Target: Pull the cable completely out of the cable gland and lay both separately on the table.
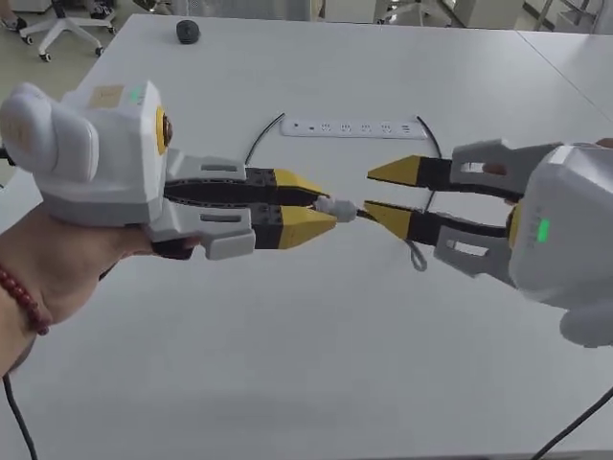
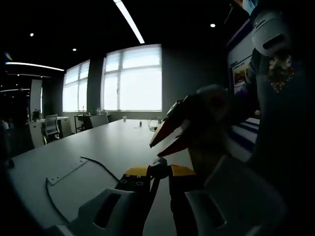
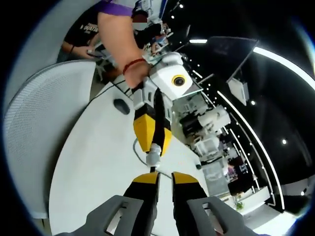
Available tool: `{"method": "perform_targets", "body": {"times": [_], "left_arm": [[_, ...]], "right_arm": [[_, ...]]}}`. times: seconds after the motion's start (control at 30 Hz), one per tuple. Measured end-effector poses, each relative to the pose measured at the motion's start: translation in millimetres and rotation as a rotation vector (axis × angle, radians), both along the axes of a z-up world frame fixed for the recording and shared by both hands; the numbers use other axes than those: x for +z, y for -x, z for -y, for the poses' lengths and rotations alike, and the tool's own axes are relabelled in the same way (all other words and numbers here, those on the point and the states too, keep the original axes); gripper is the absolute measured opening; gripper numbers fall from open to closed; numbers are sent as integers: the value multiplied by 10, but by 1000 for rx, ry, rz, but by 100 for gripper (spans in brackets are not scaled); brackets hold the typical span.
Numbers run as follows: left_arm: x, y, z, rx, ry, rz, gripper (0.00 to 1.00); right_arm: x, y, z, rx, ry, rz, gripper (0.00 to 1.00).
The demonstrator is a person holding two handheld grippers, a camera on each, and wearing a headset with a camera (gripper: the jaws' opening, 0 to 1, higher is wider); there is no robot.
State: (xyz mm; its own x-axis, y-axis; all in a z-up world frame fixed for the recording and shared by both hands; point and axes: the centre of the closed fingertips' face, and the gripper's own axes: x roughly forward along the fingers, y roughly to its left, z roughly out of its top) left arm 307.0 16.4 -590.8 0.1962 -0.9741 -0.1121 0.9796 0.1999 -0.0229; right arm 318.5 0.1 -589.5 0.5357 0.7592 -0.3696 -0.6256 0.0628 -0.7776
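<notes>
Where the left gripper (image 1: 323,211) clamps it, the pale gland (image 1: 337,205) seems plastic.

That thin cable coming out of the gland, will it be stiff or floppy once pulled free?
Probably floppy: the cable sags into a loop below the open right claw. Likely light, since it looks thin. It may curl where it lands rather than lie straight.

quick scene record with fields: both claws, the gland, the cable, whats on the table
left claw: shut on the cable gland, held above the table
right claw: open, lower jaw beside the cable
cable: runs out of the gland, loops down under the right claw
task state: cable seems not yet pulled out
also on table: power strip, mouse
</notes>
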Motion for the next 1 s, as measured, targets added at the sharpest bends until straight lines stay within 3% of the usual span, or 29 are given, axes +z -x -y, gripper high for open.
{"method": "perform_targets", "body": {"times": [0.13, 0.2, 0.53, 0.77, 1.0], "left_arm": [[-8, -14, -26, 7, -5, 4, 15], [0, -21, -42, 10, -1, 4, 15], [-2, -25, -39, 8, -5, 13, 15], [-27, -27, -41, 10, -16, 20, 15], [-72, -50, -32, 13, -46, 40, 15]], "right_arm": [[-28, 79, -23, 18, 6, -7, 6], [-80, 112, -44, 21, 7, -52, 10], [-159, 96, -119, 25, 48, -52, 1], [-152, 104, -124, 30, 71, -21, 0], [-186, 81, -95, 12, 87, -25, 0]]}}
